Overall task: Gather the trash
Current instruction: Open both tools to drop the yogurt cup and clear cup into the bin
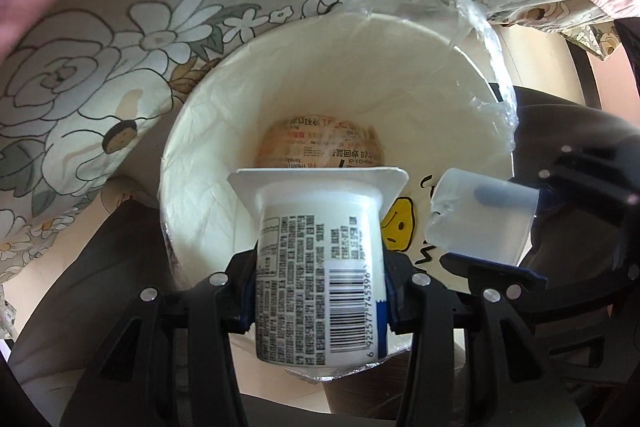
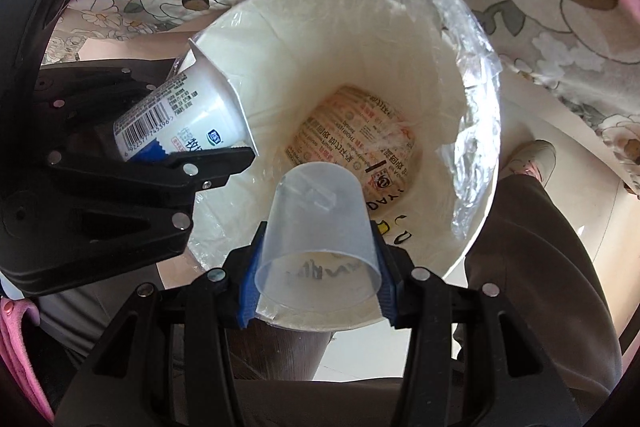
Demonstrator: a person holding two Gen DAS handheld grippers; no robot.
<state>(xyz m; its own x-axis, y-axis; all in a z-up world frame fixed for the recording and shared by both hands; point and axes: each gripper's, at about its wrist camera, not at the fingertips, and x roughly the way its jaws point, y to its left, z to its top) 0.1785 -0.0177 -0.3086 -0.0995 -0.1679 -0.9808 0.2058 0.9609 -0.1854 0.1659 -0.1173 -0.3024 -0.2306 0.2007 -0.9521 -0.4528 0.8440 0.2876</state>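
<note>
Left hand-held gripper [image 1: 320, 287] clamped on yogurt cup [image 1: 320, 267], right hand-held gripper [image 2: 318, 267] clamped on clear plastic cup [image 2: 318, 239], both over white lined bin [image 2: 400, 67], perhaps printed packaging [image 2: 352, 139] at its bottom.

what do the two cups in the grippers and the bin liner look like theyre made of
Yogurt cup: opaque white plastic, probably; glossy, with a printed barcode label. Clear cup: thin translucent plastic, frosted; the bin rim shows through it. Bin liner: thin clear plastic film, crinkled and shiny over the white trash bin.
</note>
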